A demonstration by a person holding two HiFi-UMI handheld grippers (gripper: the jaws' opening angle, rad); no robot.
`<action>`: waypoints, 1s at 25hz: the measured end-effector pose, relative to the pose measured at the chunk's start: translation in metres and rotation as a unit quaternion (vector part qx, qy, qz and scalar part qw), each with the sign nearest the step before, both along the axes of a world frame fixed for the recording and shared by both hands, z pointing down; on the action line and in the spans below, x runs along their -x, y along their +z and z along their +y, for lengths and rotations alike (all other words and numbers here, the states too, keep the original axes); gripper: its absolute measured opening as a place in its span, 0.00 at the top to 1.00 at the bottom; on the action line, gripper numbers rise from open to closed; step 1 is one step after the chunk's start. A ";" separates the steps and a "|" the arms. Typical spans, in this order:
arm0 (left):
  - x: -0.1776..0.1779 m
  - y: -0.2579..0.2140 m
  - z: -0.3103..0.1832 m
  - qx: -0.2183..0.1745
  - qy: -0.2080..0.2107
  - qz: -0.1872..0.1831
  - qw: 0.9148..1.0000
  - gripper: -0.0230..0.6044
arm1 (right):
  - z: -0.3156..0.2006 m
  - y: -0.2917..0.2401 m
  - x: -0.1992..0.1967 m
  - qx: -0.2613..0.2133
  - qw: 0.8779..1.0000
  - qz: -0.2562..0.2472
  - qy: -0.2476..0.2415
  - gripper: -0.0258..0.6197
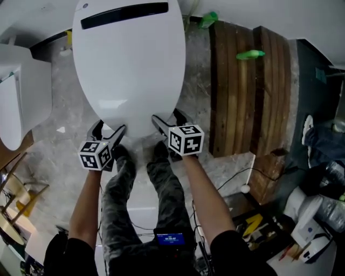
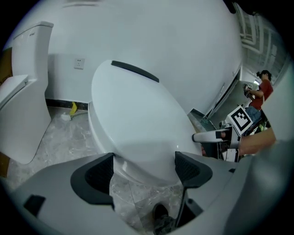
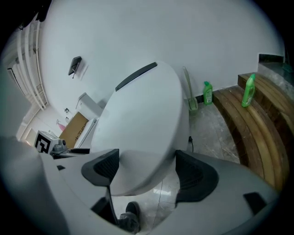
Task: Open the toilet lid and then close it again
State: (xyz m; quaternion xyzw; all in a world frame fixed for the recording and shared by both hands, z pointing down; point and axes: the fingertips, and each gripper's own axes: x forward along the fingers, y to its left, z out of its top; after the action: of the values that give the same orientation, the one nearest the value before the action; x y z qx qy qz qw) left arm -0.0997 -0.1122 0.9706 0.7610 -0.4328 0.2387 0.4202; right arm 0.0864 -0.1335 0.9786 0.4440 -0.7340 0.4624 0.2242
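**A:** Where is the toilet lid [image 1: 129, 64] sitting?

**B:** It is lying shut over the bowl, filling the upper centre of the head view, with the marble floor [image 1: 59, 129] showing around it.

**A:** And the tools?

**B:** The left gripper [image 1: 108, 130] and right gripper [image 1: 168, 119] are hovering at its front rim, lower centre. Both are standing wide apart and pinching nothing.

**A:** What is worrying you?

**B:** The rim is looking glossy and curved. I am guessing a shallow or uneven bite could slip and let the lid slam.

**A:** Which way is it pointing?

**B:** Its long axis is running top to bottom. The dark strip [image 1: 124, 15] is sitting at the top, and the rounded nose is pointing down toward the person's legs [image 1: 161, 183].
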 end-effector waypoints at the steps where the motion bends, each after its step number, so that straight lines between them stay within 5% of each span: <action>1: 0.000 0.000 0.000 0.001 -0.001 -0.001 1.000 0.33 | 0.000 0.000 0.001 -0.001 1.000 0.000 0.003 0.39; 13: -0.002 -0.032 0.002 0.011 -0.027 0.032 0.999 0.33 | 0.004 -0.033 -0.003 0.012 1.000 -0.017 0.019 0.40; 25: 0.002 -0.130 0.005 0.007 -0.025 0.073 0.997 0.33 | 0.006 -0.136 -0.001 0.009 0.998 -0.067 0.013 0.40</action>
State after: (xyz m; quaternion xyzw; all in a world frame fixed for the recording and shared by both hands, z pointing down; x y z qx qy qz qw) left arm -0.1017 -0.1073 0.8406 0.7622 -0.4185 0.1751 0.4618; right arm 0.0877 -0.1271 0.8429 0.4191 -0.7376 0.5005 0.1726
